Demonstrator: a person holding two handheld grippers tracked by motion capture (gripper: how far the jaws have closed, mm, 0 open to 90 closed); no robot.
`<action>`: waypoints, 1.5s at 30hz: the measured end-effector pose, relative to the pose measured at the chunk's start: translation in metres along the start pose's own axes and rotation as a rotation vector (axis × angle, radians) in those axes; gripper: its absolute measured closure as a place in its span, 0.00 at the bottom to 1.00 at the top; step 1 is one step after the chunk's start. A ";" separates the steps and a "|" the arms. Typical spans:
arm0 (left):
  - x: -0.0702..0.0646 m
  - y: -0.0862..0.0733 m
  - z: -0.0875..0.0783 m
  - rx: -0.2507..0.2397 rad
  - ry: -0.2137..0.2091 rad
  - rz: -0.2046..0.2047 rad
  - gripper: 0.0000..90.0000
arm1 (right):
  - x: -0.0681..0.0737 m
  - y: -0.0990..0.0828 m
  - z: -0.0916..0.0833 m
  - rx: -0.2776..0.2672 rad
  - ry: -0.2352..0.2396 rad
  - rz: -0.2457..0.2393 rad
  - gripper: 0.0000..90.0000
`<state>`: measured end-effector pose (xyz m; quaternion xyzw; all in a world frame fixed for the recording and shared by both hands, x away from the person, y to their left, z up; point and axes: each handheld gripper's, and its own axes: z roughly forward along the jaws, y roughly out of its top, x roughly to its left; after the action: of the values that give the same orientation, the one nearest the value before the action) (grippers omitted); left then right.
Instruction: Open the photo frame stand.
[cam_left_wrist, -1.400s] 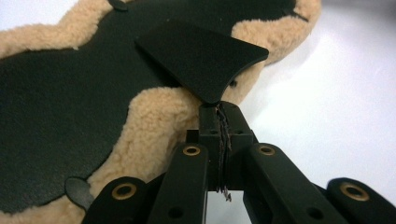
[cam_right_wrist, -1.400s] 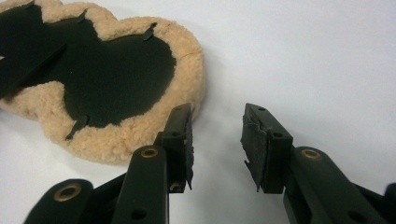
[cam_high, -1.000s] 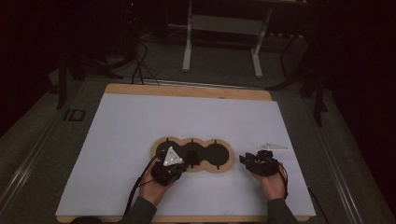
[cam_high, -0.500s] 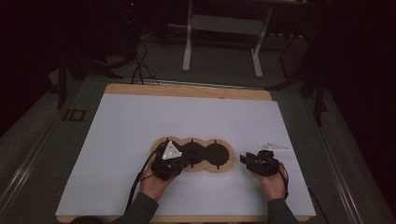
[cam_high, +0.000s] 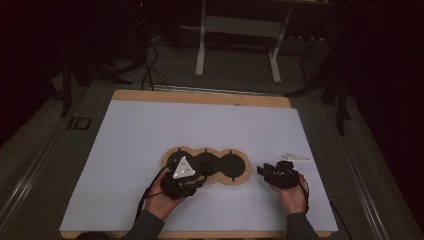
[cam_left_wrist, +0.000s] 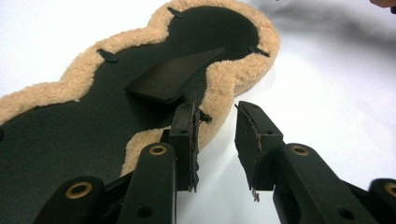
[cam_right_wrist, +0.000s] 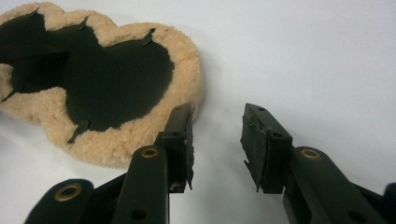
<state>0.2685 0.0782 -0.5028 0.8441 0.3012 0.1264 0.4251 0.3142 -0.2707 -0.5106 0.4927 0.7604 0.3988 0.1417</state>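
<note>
A three-lobed pad with a tan fleece rim and a black middle lies on the white table top. My left gripper, with a grey three-cornered plate on top, sits at the pad's left lobe. Its jaws have just been opening. They are open over the fleece rim and bare table, with nothing between them. A flat black flap lies on the pad's black face. My right gripper rests just right of the pad, open, beside the pad's right lobe.
A small clear piece lies on the table just beyond the right gripper. Wooden borders edge the white top. A metal stand and cables stand on the dark floor beyond the table.
The left hand has edged slightly toward the table's near edge at the pad's left lobe. The right hand and the pad have stayed put.
</note>
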 end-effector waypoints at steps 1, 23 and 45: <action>0.000 -0.001 -0.002 -0.005 0.001 0.005 0.77 | 0.000 0.000 0.000 0.000 0.000 0.000 0.70; 0.012 0.019 0.018 -0.007 0.097 0.133 0.51 | -0.002 0.000 0.000 0.004 0.000 0.007 0.69; 0.008 0.027 0.046 0.082 0.178 0.235 0.64 | -0.001 0.000 0.001 0.012 0.005 0.009 0.67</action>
<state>0.3068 0.0413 -0.5093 0.8757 0.2418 0.2371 0.3442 0.3153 -0.2715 -0.5117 0.4960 0.7608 0.3962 0.1351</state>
